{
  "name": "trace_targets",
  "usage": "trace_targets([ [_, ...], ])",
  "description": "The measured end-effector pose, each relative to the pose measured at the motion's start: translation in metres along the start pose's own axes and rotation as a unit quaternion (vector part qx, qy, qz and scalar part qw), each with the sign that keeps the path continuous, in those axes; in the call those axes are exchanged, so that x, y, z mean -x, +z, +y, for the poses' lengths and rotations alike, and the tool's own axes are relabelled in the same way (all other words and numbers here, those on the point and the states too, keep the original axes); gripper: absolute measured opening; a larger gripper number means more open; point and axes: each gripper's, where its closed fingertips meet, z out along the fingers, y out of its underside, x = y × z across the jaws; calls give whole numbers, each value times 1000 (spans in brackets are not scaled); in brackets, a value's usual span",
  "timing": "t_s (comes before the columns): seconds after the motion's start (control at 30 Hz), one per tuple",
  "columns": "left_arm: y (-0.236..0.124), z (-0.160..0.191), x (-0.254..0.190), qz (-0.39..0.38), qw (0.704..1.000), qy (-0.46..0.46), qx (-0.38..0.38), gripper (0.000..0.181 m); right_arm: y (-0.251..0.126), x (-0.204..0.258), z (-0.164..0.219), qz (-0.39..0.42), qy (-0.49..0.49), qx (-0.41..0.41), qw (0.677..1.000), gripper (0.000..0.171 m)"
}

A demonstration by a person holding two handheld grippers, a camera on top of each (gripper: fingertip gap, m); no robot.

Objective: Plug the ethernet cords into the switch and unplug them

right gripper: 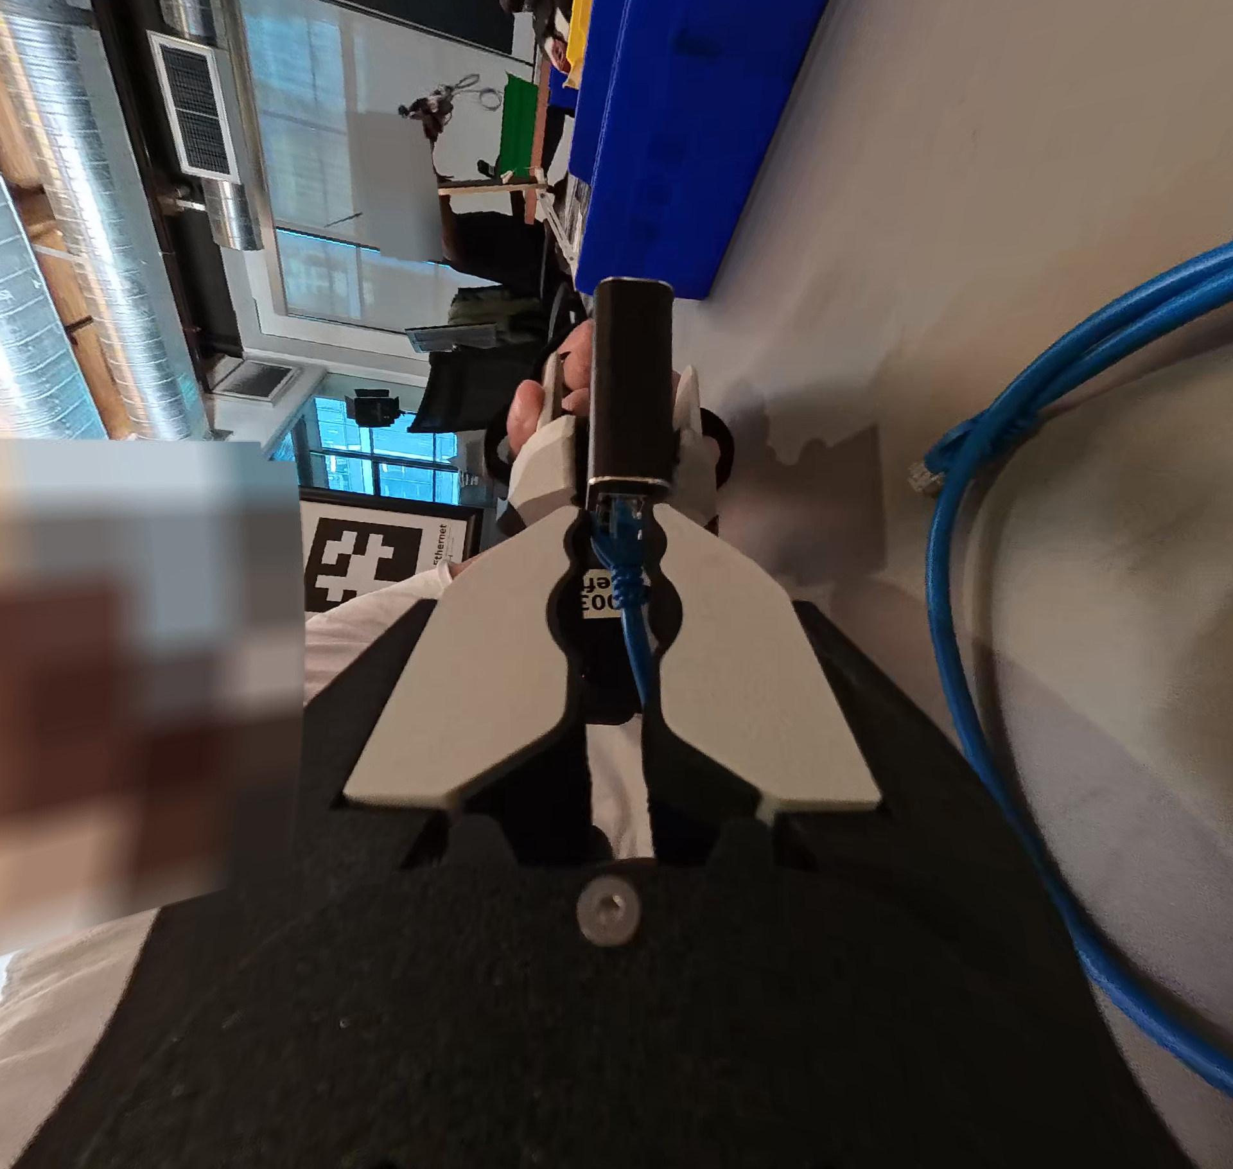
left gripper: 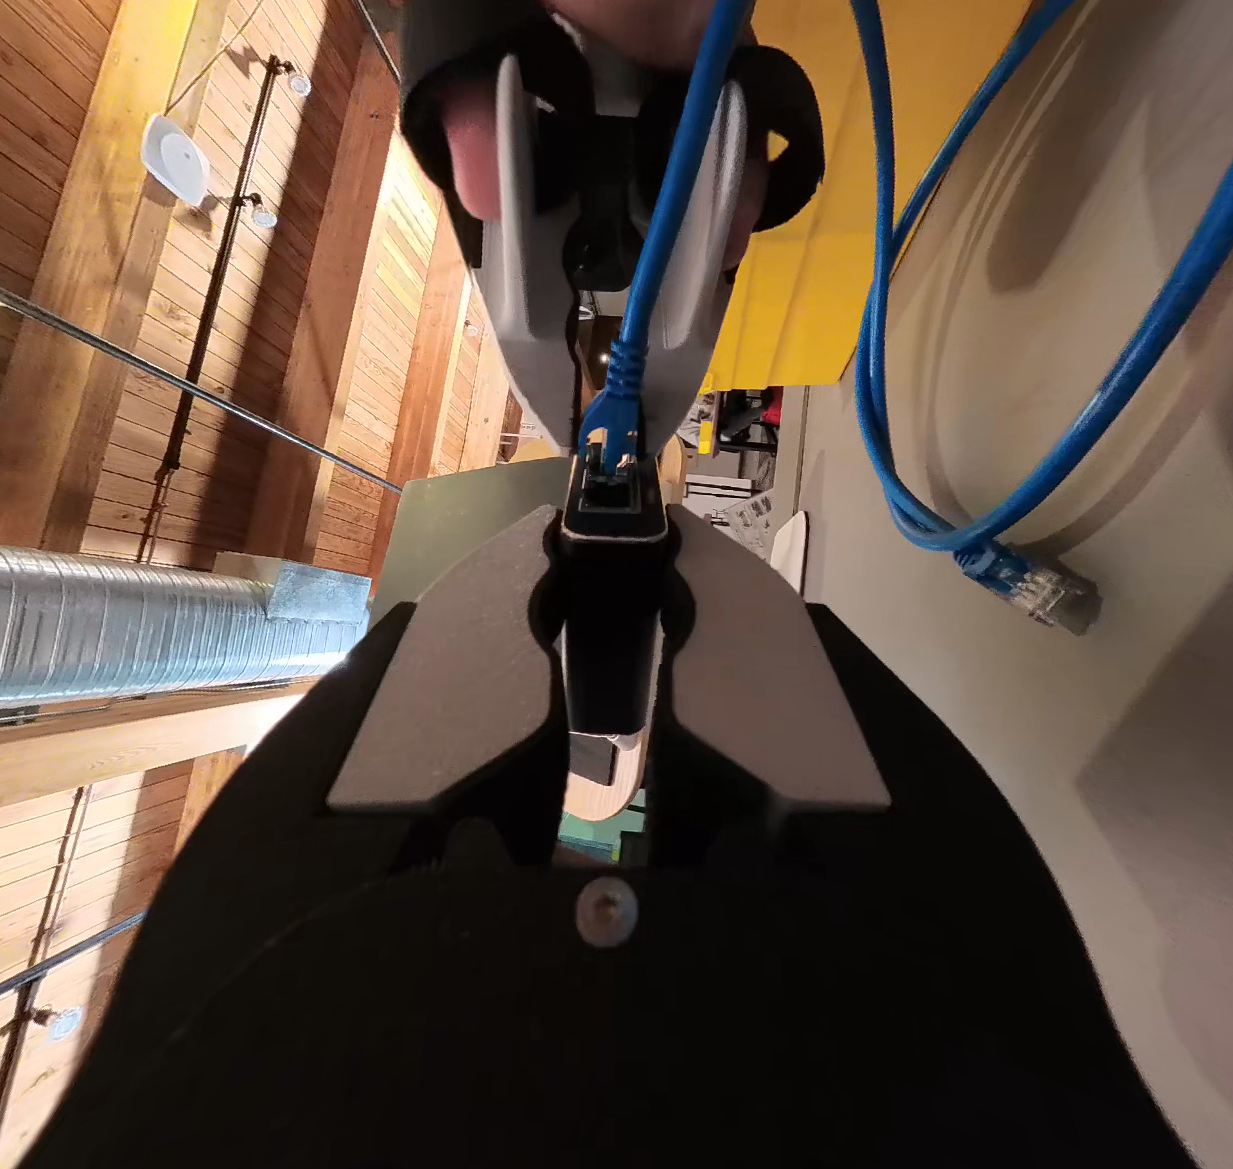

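The left claw (left gripper: pixel 614 563) is clamped on the slim black box-shaped switch (left gripper: pixel 610 636), long axis along its fingers. Straight ahead, the right claw (right gripper: pixel 617 536) pinches the blue ethernet cord's plug (right gripper: pixel 620 523), seemingly at the port mouth, aligned end to end.

A pale grey table (left gripper: pixel 1001 703) carries the things; both views are turned on their side, so it fills the right of each. On it lies a looped blue ethernet cord (left gripper: pixel 887 403), its free clear-plastic plug (left gripper: pixel 1041 593) resting on the surface. The right wrist view shows the same cord's loops (right gripper: pixel 947 603) on the table (right gripper: pixel 934 203), and a blue bin (right gripper: pixel 674 102) standing toward the far edge, with a yellow one (right gripper: pixel 582 2) just beyond it
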Motion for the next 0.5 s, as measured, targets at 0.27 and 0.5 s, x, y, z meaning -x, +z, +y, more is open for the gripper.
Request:
trace_targets([
  [0.27,1,-1,-5,10,1000,2,14,24,-1,-8,3,56,-95,-1,994,12],
  [0.5,2,-1,-6,8,1000,8,4,23,-3,-8,9,19,-56,10,998,12],
])
